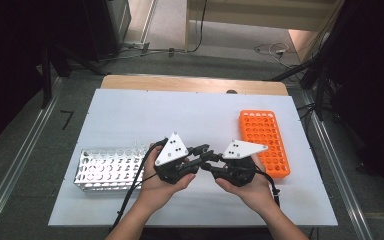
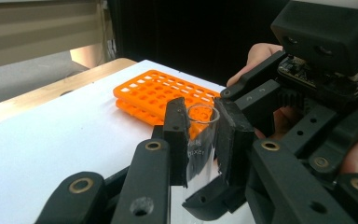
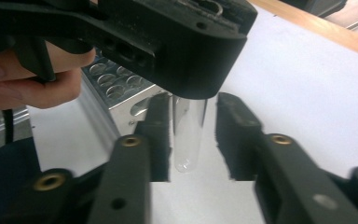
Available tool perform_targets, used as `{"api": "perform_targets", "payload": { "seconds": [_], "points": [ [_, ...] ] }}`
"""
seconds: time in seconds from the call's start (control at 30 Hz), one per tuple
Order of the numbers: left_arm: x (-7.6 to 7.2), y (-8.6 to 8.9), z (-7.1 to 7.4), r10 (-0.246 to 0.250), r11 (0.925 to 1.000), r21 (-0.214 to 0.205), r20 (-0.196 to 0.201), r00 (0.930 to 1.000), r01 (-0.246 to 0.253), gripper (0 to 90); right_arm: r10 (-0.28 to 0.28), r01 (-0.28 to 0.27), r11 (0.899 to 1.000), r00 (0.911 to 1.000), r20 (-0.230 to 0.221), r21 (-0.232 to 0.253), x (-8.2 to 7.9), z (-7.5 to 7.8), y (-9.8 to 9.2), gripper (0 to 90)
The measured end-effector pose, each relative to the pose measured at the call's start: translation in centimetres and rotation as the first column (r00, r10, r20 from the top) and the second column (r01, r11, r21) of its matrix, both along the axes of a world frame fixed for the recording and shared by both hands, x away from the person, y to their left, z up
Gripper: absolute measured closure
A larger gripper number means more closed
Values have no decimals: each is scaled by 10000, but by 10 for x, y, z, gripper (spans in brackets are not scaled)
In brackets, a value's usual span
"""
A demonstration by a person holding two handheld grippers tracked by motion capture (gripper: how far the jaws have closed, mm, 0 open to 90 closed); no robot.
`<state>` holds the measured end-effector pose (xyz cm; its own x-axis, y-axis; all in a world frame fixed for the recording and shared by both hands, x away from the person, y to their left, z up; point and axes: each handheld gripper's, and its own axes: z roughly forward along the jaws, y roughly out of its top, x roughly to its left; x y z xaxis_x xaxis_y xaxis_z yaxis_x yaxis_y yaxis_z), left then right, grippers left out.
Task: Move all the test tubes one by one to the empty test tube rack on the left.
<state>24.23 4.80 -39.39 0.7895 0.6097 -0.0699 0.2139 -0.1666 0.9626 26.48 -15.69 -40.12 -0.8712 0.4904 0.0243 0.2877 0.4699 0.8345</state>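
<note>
Handover of a clear glass test tube (image 2: 199,140) between two hand-held grippers above the middle of the white table (image 1: 130,115). The left gripper (image 2: 200,135) pinches the tube near its open rim, both black foam-faced pads pressed to the glass; the tube hangs upright with its rounded bottom (image 3: 185,163) free. The right gripper (image 3: 193,135) has its jaws spread to either side of the tube's lower part: one pad lies just beside or barely against the glass, the other stands apart, so it exerts no grip. The step in hand appears to be the transfer of the tube from right to left; the next move probably calls for drawing the right gripper clear without knocking the tube, then carrying it to a rack. The orange plastic rack (image 1: 264,141), flat with a grid of square holes, lies to the right; the shiny metal rack (image 1: 107,170), perforated with round holes, lies to the left.
</note>
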Motion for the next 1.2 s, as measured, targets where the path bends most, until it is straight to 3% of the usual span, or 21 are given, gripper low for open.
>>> {"api": "perform_targets", "payload": {
  "seconds": [0.17, 0.37, 0.6, 0.83, 1.2],
  "points": [
    [1, 4, 1, 95, 9999, -74, 37, 9999, -95, 758, 201, -202, 9998, 9997, 116, 80, -1, 2, 1, 442],
    [1, 11, 4, 334, 9994, -113, 51, 9994, -333, 758, 220, -222, 9997, 9997, 145, 143, 0, 3, 0, 168],
    [1, 24, 8, 628, 9978, -199, 105, 9980, -625, 759, 207, -211, 9987, 9998, 79, 470, 6, 4, -9, 0],
    [-1, 38, 11, 989, 9950, -180, 161, 9950, -986, 759, 314, -335, 9965, 9991, 282, 762, 10, 4, -23, 0],
    [-3, 68, 16, 1694, 9847, -452, 217, 9853, -1683, 759, -404, 361, 9948, 9983, 432, 948, 20, 2, -44, 0]
  ]
}}
